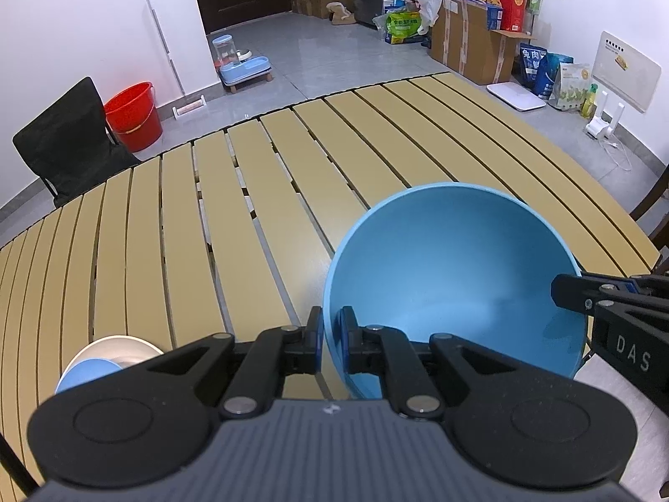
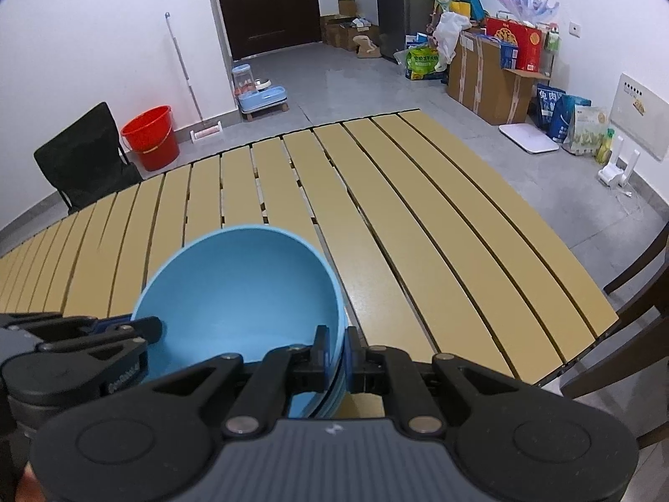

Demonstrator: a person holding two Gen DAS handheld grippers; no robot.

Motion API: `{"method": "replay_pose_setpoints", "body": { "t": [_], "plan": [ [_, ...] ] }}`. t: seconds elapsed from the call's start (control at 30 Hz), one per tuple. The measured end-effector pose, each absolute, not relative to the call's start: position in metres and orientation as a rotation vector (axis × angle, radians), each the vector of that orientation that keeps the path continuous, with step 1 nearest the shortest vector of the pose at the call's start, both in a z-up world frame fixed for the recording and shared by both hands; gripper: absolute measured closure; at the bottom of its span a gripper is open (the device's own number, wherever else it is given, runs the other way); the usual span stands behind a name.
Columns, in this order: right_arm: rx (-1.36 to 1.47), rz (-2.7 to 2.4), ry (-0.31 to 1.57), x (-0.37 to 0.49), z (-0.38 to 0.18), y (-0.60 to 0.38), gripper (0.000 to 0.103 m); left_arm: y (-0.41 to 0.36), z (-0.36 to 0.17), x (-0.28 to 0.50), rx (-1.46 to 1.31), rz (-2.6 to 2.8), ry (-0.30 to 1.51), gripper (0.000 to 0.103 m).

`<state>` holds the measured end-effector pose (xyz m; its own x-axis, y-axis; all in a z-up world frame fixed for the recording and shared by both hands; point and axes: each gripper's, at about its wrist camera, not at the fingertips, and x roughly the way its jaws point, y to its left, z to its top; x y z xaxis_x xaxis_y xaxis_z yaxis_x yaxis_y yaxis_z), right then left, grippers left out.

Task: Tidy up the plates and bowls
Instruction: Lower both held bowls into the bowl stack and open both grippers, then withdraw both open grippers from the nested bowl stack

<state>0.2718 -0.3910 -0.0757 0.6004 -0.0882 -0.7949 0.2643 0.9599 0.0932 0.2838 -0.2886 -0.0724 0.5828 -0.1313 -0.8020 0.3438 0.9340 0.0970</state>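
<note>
Blue bowl (image 1: 451,276) pinched at opposite rims: left gripper (image 1: 331,336) clenched on near-left rim, right gripper (image 2: 336,355) clenched on other side. Carried tilted over slatted table (image 1: 251,217). Step: transport, prob. Next: lower w/ both level onto white plate (image 1: 138,347) w/ small blue dish (image 1: 85,372), then release.

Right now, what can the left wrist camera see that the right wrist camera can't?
Only the left wrist view: a small stack at the table's near left edge, a light blue dish resting in a white bowl.

Only the right wrist view: the rim clamped by the right hand-held gripper looks layered, perhaps nested bowls.

Both: the big blue bowl pinched at opposite rims by the left hand-held gripper and the right one, the slatted table, the red bucket.
</note>
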Motion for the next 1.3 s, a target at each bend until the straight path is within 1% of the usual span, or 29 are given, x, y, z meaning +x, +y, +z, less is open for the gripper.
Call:
{"method": "replay_pose_setpoints", "body": {
  "t": [0.7, 0.8, 0.83, 0.87, 0.9, 0.93, 0.97, 1.0, 1.03, 1.07, 1.1, 1.13, 1.17, 1.2, 1.23, 1.27, 1.3],
  "plan": [
    [0.171, -0.211, 0.902, 0.270, -0.083, -0.380, 0.096, -0.289, -0.083, 0.281, 0.268, -0.281, 0.886, 0.094],
    [0.184, -0.202, 0.907, 0.271, -0.083, -0.382, 0.093, -0.288, -0.082, 0.278, 0.263, -0.285, 0.881, 0.091],
    [0.192, -0.199, 0.906, 0.271, -0.083, -0.383, 0.091, -0.287, -0.082, 0.278, 0.258, -0.290, 0.884, 0.084],
    [0.196, -0.197, 0.905, 0.270, -0.083, -0.384, 0.090, -0.286, -0.081, 0.279, 0.248, -0.299, 0.886, 0.073],
    [0.199, -0.194, 0.903, 0.270, -0.082, -0.384, 0.089, -0.285, -0.079, 0.279, 0.241, -0.300, 0.881, 0.067],
    [0.201, -0.191, 0.902, 0.270, -0.081, -0.384, 0.085, -0.283, -0.076, 0.279, 0.240, -0.297, 0.868, 0.059],
    [0.208, -0.185, 0.899, 0.269, -0.080, -0.385, 0.082, -0.282, -0.074, 0.279, 0.240, -0.295, 0.857, 0.056],
    [0.216, -0.181, 0.896, 0.267, -0.081, -0.386, 0.078, -0.280, -0.072, 0.278, 0.235, -0.297, 0.854, 0.054],
    [0.225, -0.180, 0.891, 0.266, -0.079, -0.387, 0.073, -0.277, -0.070, 0.278, 0.224, -0.298, 0.851, 0.046],
    [0.232, -0.181, 0.885, 0.264, -0.078, -0.387, 0.070, -0.274, -0.068, 0.277, 0.213, -0.295, 0.844, 0.033],
    [0.237, -0.176, 0.876, 0.262, -0.075, -0.387, 0.065, -0.269, -0.066, 0.276, 0.199, -0.291, 0.831, 0.025],
    [0.244, -0.167, 0.865, 0.259, -0.074, -0.386, 0.056, -0.265, -0.063, 0.275, 0.185, -0.290, 0.818, 0.016],
    [0.249, -0.160, 0.857, 0.255, -0.073, -0.387, 0.049, -0.261, -0.061, 0.274, 0.175, -0.286, 0.806, 0.013],
    [0.252, -0.154, 0.848, 0.252, -0.071, -0.386, 0.038, -0.258, -0.060, 0.273, 0.170, -0.280, 0.799, 0.012],
    [0.253, -0.147, 0.839, 0.248, -0.070, -0.385, 0.029, -0.254, -0.059, 0.272, 0.161, -0.276, 0.795, 0.007],
    [0.255, -0.145, 0.833, 0.246, -0.069, -0.384, 0.025, -0.249, -0.057, 0.270, 0.150, -0.272, 0.787, 0.000],
    [0.259, -0.146, 0.826, 0.243, -0.068, -0.384, 0.019, -0.244, -0.055, 0.268, 0.134, -0.265, 0.772, 0.000]
  ]
}}
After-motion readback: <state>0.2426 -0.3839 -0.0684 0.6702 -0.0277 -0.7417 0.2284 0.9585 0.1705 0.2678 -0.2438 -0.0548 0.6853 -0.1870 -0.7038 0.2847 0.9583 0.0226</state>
